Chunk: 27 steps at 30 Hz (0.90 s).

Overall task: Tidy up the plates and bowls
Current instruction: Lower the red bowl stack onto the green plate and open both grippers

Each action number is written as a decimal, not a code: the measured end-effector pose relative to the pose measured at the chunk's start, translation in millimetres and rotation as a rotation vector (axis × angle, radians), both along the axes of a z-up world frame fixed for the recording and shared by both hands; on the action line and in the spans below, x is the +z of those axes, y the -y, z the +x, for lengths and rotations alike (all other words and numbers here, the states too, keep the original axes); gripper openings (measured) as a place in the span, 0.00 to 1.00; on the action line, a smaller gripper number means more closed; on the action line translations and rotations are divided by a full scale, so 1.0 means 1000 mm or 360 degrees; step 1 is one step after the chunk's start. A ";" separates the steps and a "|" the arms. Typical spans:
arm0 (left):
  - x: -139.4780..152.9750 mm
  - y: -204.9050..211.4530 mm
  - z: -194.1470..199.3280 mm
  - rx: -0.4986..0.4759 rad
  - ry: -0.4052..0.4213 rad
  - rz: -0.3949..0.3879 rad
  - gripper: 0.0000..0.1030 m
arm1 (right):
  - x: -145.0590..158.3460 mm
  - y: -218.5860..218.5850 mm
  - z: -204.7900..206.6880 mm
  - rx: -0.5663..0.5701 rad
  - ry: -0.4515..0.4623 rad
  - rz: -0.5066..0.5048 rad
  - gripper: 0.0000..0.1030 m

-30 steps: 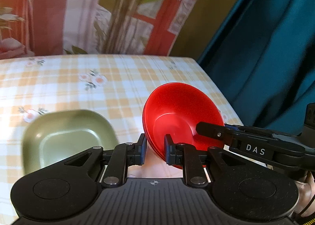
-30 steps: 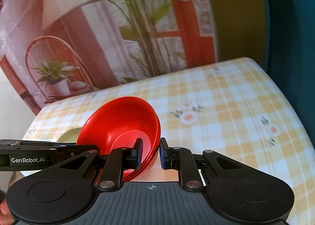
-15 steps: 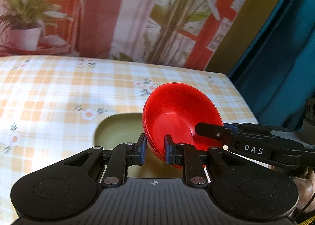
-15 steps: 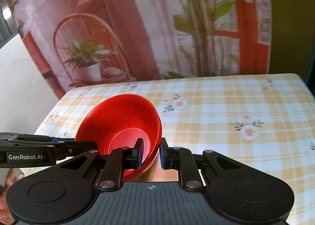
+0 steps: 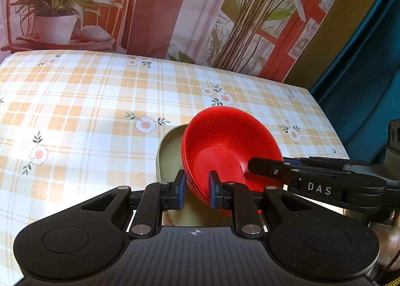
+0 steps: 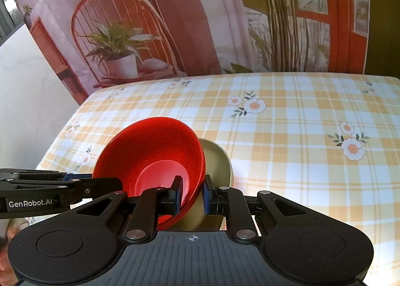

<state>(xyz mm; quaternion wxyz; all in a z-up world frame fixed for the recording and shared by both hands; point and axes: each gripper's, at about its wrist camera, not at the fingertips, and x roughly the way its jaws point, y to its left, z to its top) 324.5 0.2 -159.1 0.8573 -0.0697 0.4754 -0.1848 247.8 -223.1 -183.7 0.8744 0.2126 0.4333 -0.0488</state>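
Observation:
A stack of red bowls (image 5: pixel 230 146) is held between both grippers above the table. My left gripper (image 5: pixel 196 189) is shut on the stack's left rim. My right gripper (image 6: pixel 191 194) is shut on its right rim; the stack also shows in the right wrist view (image 6: pixel 150 156). An olive green dish (image 5: pixel 170 153) lies on the checked tablecloth directly under and behind the red bowls, mostly hidden by them; it also shows in the right wrist view (image 6: pixel 217 161). The right gripper's finger (image 5: pixel 275 169) reaches in from the right in the left wrist view.
The table carries a yellow checked cloth with flowers (image 5: pixel 87 111). Its right edge (image 5: pixel 332 126) borders a teal curtain. A printed backdrop with plants (image 6: pixel 120 43) stands behind the far edge. The table's left edge (image 6: pixel 65 126) meets a white wall.
Both grippers carried the red bowls left, over the green dish, which has gone from beside the bowls to underneath them. Both grips are unchanged.

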 end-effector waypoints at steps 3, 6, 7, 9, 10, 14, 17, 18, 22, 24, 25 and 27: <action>-0.004 0.000 0.000 0.0001 -0.0016 0.0005 0.19 | -0.004 -0.001 0.001 0.0002 -0.0024 -0.0004 0.16; -0.007 -0.001 -0.001 0.0000 -0.0027 0.0011 0.19 | -0.008 -0.002 0.002 0.0000 -0.0046 0.0002 0.16; -0.008 0.000 0.000 -0.0001 -0.0031 0.0012 0.19 | -0.009 -0.002 0.001 -0.0001 -0.0053 0.0005 0.16; -0.010 0.000 0.000 -0.0001 -0.0036 0.0018 0.19 | -0.010 -0.002 0.001 -0.0003 -0.0054 0.0011 0.15; -0.010 -0.001 -0.001 -0.0001 -0.0036 0.0021 0.19 | -0.010 -0.002 0.001 -0.0004 -0.0055 0.0013 0.15; -0.010 -0.001 -0.001 0.0000 -0.0040 0.0027 0.19 | -0.009 -0.003 0.003 0.0001 -0.0061 -0.0003 0.15; -0.010 -0.001 -0.001 0.0003 -0.0042 0.0028 0.19 | -0.008 -0.005 0.004 0.0001 -0.0067 -0.0015 0.15; -0.010 0.000 -0.001 0.0004 -0.0044 0.0029 0.19 | -0.008 -0.005 0.004 0.0002 -0.0070 -0.0020 0.15; -0.011 0.000 0.000 0.0007 -0.0047 0.0031 0.19 | -0.007 -0.008 0.005 0.0005 -0.0079 -0.0041 0.15; -0.011 0.000 0.001 0.0007 -0.0046 0.0030 0.19 | -0.007 -0.008 0.005 0.0004 -0.0082 -0.0048 0.15; -0.011 0.000 0.001 0.0007 -0.0046 0.0030 0.19 | -0.007 -0.009 0.005 0.0003 -0.0084 -0.0052 0.15; -0.011 0.000 0.001 0.0007 -0.0046 0.0031 0.19 | -0.006 -0.009 0.006 0.0005 -0.0086 -0.0061 0.16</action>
